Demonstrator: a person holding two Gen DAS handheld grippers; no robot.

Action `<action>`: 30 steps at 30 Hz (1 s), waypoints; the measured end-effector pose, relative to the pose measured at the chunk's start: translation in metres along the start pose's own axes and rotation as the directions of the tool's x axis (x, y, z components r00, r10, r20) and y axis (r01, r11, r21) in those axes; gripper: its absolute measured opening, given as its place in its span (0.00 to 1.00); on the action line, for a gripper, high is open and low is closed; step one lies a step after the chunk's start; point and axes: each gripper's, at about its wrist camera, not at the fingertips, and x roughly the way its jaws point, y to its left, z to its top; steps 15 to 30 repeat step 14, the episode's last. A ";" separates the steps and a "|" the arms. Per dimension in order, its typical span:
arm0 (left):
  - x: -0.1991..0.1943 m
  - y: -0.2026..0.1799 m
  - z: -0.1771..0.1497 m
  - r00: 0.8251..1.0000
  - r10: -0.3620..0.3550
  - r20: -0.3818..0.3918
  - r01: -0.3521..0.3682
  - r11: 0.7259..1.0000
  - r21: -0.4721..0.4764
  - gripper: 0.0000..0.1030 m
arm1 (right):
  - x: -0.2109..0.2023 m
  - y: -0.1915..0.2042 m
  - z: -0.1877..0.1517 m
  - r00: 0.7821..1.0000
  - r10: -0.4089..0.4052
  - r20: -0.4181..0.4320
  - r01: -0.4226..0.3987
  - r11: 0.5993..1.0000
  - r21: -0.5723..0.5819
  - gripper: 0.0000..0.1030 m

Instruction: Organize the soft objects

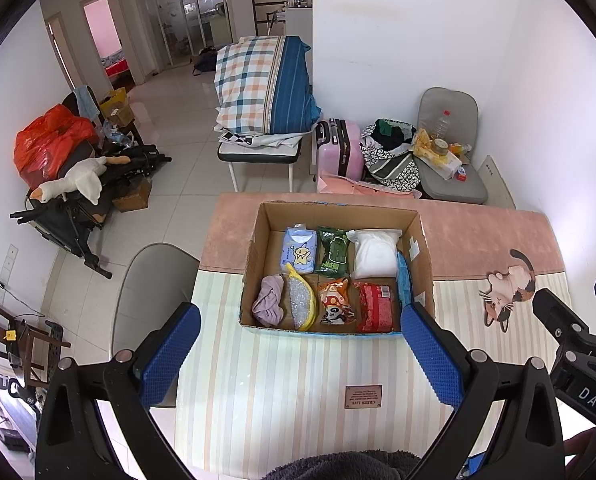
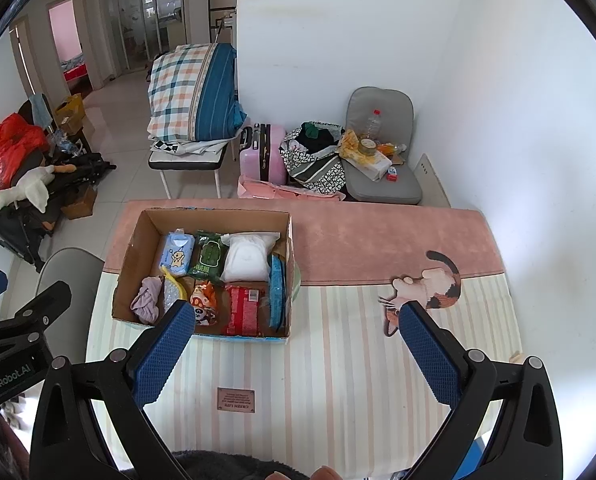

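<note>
An open cardboard box (image 1: 254, 248) (image 2: 138, 240) stands on the striped table mat. Inside lie a blue tissue pack (image 1: 299, 249), a green wipes pack (image 1: 332, 251), a white bag (image 1: 375, 254), a purple cloth (image 1: 268, 305), a yellow-edged mesh pouch (image 1: 301, 304), a cartoon snack bag (image 1: 333, 300), a red pack (image 1: 375, 306) and a blue pack on edge (image 1: 404, 280). My left gripper (image 1: 299, 316) is open and empty, just in front of the box. My right gripper (image 2: 298, 316) is open and empty, at the box's front right corner.
The mat has a pink far band (image 1: 477, 232), a cat picture (image 1: 507, 288) at the right and a small brown label (image 1: 363, 397) near me. A grey chair (image 1: 154, 276) stands left of the table. Beyond are a suitcase (image 1: 337, 148), bags and a bedding pile.
</note>
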 end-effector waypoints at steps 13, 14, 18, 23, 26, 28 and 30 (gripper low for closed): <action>-0.006 0.006 -0.004 1.000 -0.014 0.017 0.014 1.000 -0.001 1.00 | -0.001 -0.001 0.000 1.000 -0.002 0.002 0.002 1.000 -0.001 1.00; -0.006 0.006 -0.004 1.000 -0.012 0.016 0.012 1.000 -0.002 1.00 | -0.001 0.000 0.000 1.000 0.000 0.002 0.000 1.000 0.001 1.00; -0.006 0.006 -0.004 1.000 -0.012 0.016 0.012 1.000 -0.002 1.00 | -0.001 0.000 0.000 1.000 0.000 0.002 0.000 1.000 0.001 1.00; -0.006 0.006 -0.004 1.000 -0.012 0.016 0.012 1.000 -0.002 1.00 | -0.001 0.000 0.000 1.000 0.000 0.002 0.000 1.000 0.001 1.00; -0.006 0.006 -0.004 1.000 -0.012 0.016 0.012 1.000 -0.002 1.00 | -0.001 0.000 0.000 1.000 0.000 0.002 0.000 1.000 0.001 1.00; -0.006 0.006 -0.004 1.000 -0.012 0.016 0.012 1.000 -0.002 1.00 | -0.001 0.000 0.000 1.000 0.000 0.002 0.000 1.000 0.001 1.00; -0.006 0.006 -0.004 1.000 -0.012 0.016 0.012 1.000 -0.002 1.00 | -0.001 0.000 0.000 1.000 0.000 0.002 0.000 1.000 0.001 1.00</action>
